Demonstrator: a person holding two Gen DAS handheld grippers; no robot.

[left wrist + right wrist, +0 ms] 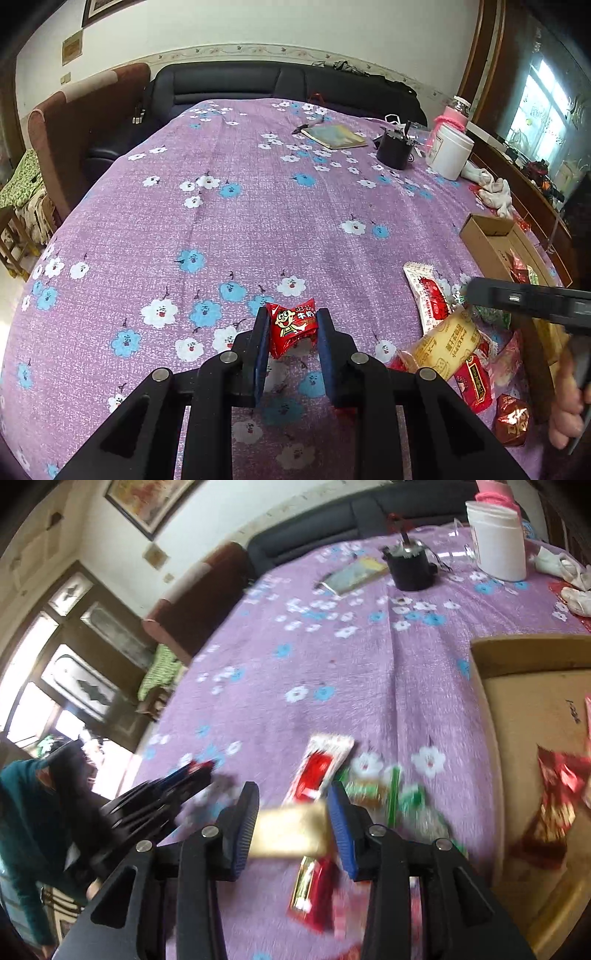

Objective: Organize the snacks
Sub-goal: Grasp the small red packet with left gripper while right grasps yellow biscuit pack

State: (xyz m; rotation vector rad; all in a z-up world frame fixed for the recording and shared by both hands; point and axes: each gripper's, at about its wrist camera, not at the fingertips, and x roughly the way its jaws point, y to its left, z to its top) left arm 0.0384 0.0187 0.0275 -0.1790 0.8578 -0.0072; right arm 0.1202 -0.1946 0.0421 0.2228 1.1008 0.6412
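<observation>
Red candy packet (pixel 293 326) pinched in the left gripper (pixel 291 332) just above the tablecloth (pixel 258 206)
Right gripper (pixel 291 825) straddles a blurred golden packet (pixel 291 834); grip unclear; cardboard box (pixel 517 709), at the cloth's right edge, likely awaits both

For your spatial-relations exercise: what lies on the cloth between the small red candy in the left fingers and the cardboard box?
The left wrist view shows a white-and-red packet and a yellow biscuit packet between the candy and the box.

One cardboard box (pixel 484 236), one white jar (pixel 448 155), one black cup (pixel 393 153), two grippers (pixel 291 334).
</observation>
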